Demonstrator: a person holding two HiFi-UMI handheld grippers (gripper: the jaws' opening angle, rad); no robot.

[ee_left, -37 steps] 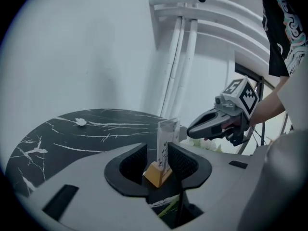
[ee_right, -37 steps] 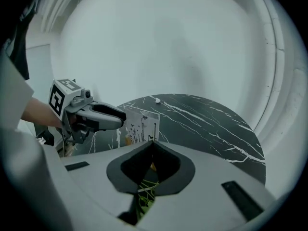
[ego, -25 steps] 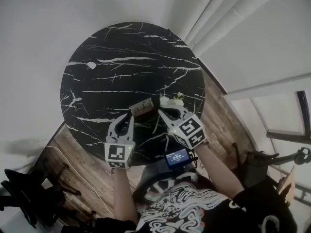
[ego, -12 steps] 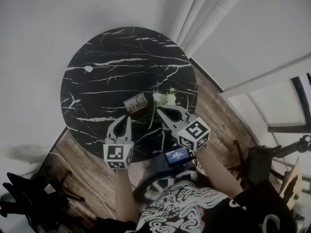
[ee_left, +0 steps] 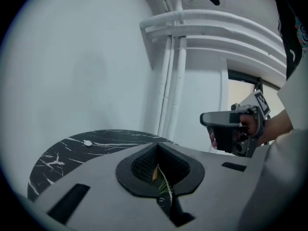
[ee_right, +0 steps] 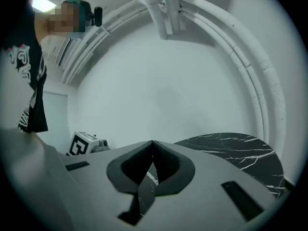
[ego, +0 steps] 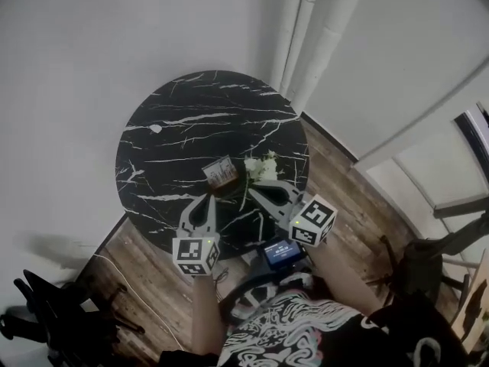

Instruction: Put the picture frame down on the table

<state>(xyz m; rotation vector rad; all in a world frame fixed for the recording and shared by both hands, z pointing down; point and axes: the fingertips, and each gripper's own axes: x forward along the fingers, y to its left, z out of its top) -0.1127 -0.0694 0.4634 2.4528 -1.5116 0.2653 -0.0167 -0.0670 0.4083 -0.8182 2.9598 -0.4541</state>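
The small brown picture frame rests on the round black marble table, beside a bunch of white flowers. No gripper touches it. My left gripper hangs just short of the frame on the near side, jaws shut with nothing in them. My right gripper is near the flower stems, also shut and empty. In the left gripper view the shut jaws hide most of the frame; only a thin orange sliver and green stems show through the slot. The right gripper view has its shut tips over the table.
White pipes run up the wall corner behind the table. A small lit screen sits at the person's chest. Wooden floor surrounds the table, with dark equipment at the lower left.
Both grippers have pulled back from the frame toward the person and lifted. The left jaws, slightly apart earlier, are closed. The frame stays on the table.
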